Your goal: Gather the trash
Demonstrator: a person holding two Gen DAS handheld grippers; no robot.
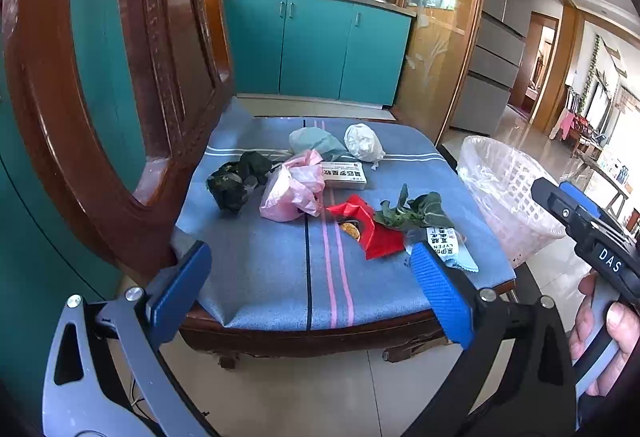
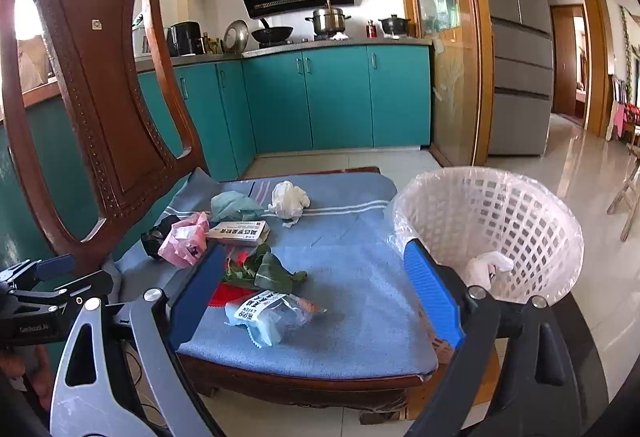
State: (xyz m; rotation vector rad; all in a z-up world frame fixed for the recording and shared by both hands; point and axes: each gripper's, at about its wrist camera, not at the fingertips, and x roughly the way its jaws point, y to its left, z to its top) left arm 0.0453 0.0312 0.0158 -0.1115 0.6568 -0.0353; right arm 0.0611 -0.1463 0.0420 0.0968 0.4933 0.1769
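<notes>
Trash lies on the blue chair cushion (image 1: 260,269): a black bag (image 1: 236,181), a pink bag (image 1: 292,189), a small box (image 1: 344,175), a teal wad (image 1: 316,141), a white wad (image 1: 362,143), a red wrapper (image 1: 372,233), a green leaf (image 1: 412,213) and a clear labelled wrapper (image 2: 272,317). My left gripper (image 1: 310,277) hovers open over the cushion's front, empty. My right gripper (image 2: 314,289) is open too, its fingers apart on either side of the clear wrapper and leaf (image 2: 268,273), not touching them.
A white lattice basket (image 2: 500,221) lined with plastic stands on the floor right of the chair, a white bag (image 2: 486,269) inside. The carved wooden chair back (image 2: 92,97) rises at left. Teal kitchen cabinets (image 2: 340,97) stand behind, across tiled floor.
</notes>
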